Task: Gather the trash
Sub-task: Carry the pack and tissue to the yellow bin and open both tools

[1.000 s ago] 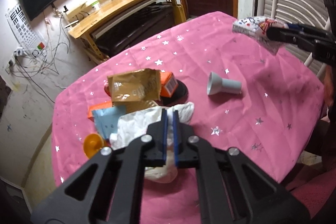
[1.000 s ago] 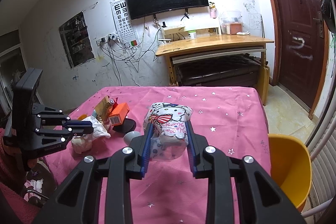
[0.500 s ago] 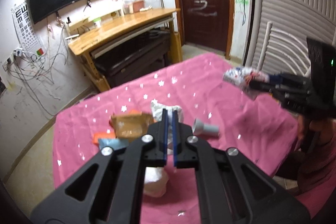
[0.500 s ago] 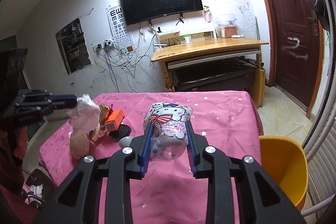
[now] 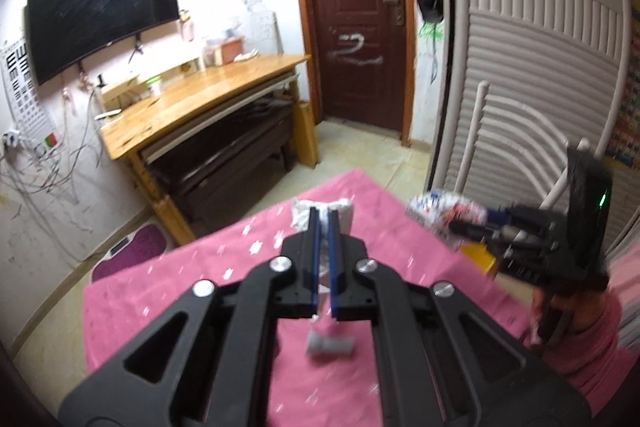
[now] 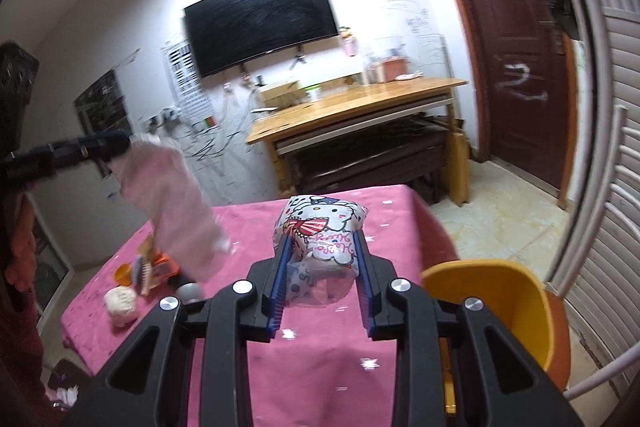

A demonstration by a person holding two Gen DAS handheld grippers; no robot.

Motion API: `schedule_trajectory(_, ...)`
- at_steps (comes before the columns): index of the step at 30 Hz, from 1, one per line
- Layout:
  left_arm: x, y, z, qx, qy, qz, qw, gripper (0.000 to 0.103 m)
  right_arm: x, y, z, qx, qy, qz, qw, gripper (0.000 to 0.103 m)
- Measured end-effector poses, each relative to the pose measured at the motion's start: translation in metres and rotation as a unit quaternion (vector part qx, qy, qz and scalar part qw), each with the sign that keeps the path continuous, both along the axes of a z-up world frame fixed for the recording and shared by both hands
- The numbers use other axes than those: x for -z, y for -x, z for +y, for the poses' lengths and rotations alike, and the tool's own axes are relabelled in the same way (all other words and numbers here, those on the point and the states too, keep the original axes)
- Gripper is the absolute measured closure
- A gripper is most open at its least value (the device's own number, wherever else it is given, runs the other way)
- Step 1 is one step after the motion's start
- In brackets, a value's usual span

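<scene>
My left gripper (image 5: 323,214) is shut on a white plastic bag (image 5: 343,211) and holds it high above the pink table (image 5: 192,275); in the right wrist view the bag (image 6: 176,211) hangs from that gripper (image 6: 122,143). My right gripper (image 6: 320,239) is shut on a Hello Kitty printed packet (image 6: 320,227), held above the table's right part; it also shows in the left wrist view (image 5: 448,211). A yellow bin (image 6: 496,311) stands beside the table at the right, below my right gripper.
On the table's left end lie an orange box (image 6: 166,267), a white crumpled ball (image 6: 120,301), an orange cup (image 6: 124,273) and a grey funnel-shaped piece (image 5: 330,343). A wooden desk (image 6: 360,107) and a brown door (image 6: 516,59) are behind. A white chair (image 5: 520,147) stands at the right.
My left gripper has lifted the white bag off the trash pile and carried it up and toward the right. My right gripper has kept the packet and moved nearer the yellow bin.
</scene>
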State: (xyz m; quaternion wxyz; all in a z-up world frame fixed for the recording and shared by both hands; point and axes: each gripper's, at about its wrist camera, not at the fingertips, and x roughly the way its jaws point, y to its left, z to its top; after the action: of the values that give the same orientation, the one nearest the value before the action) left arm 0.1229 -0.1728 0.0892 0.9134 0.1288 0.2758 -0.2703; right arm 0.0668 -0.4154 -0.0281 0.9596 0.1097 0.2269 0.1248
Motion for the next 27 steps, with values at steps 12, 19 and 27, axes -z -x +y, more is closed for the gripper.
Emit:
schedule_trajectory(12,-0.009,-0.039,-0.125,0.062,0.008,-0.022,0.9978,0.102,0.036,-0.012,-0.084,0.136,-0.014,0.043,0.990,0.079)
schedule_trajectory(19,0.015,-0.057,-0.180,0.082,0.001,0.003,0.9966,0.102,0.070,-0.026,-0.106,0.159,-0.018,0.096,0.983,0.079)
schedule_trajectory(27,0.064,-0.085,-0.212,0.069,0.000,0.077,0.9946,0.100,0.118,-0.053,-0.126,0.152,-0.060,0.175,0.971,0.066)
